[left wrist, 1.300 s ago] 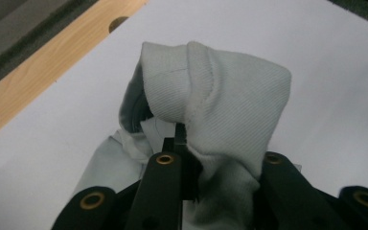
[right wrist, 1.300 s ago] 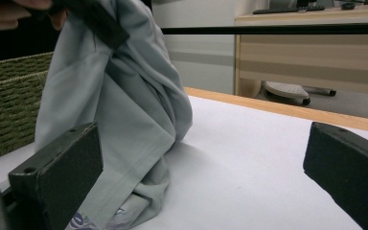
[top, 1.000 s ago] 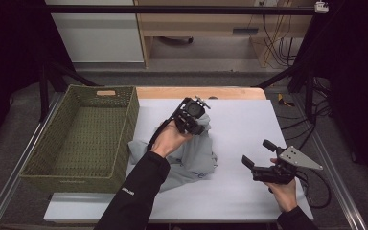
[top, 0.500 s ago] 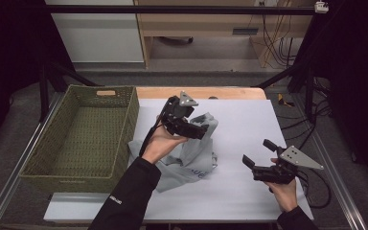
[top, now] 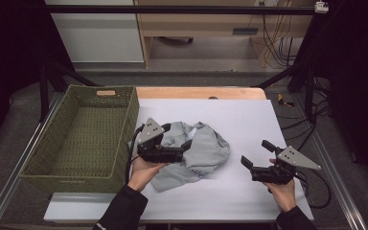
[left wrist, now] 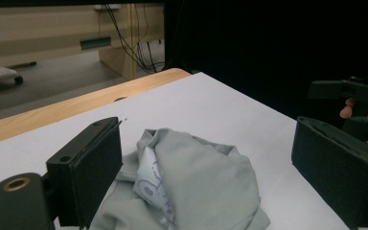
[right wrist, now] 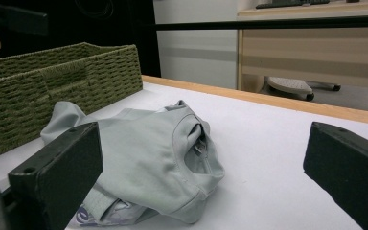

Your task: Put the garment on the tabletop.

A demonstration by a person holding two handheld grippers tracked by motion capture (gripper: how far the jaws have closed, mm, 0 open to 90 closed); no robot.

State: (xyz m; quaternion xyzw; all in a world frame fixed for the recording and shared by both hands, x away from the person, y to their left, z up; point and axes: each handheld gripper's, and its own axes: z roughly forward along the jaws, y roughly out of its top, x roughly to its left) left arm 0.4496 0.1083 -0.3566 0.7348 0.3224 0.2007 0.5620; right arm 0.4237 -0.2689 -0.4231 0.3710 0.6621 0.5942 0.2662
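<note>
Grey shirt (top: 201, 153) crumpled on white table cover (top: 249, 120), just right of green woven basket (top: 84, 139). Left gripper (top: 184, 146) over shirt's left edge, jaws just opened wide, cloth below and free of pads. Right gripper (top: 253, 155) well apart to the right, jaws wide, holding nothing.

A crumpled grey shirt (top: 203, 152) of soft, matt knit cloth — a purple print showing on its paler inside — lies on a smooth white sheet (top: 249, 120), matt like paper, over a table (top: 201, 92) edged in pale, lightly finished wood. Beside it, the olive basket (top: 84, 136) is coarsely woven and rough. The left gripper (top: 188, 145) and right gripper (top: 254, 155) are matt black plastic — each topped by a dull grey plate.
</note>
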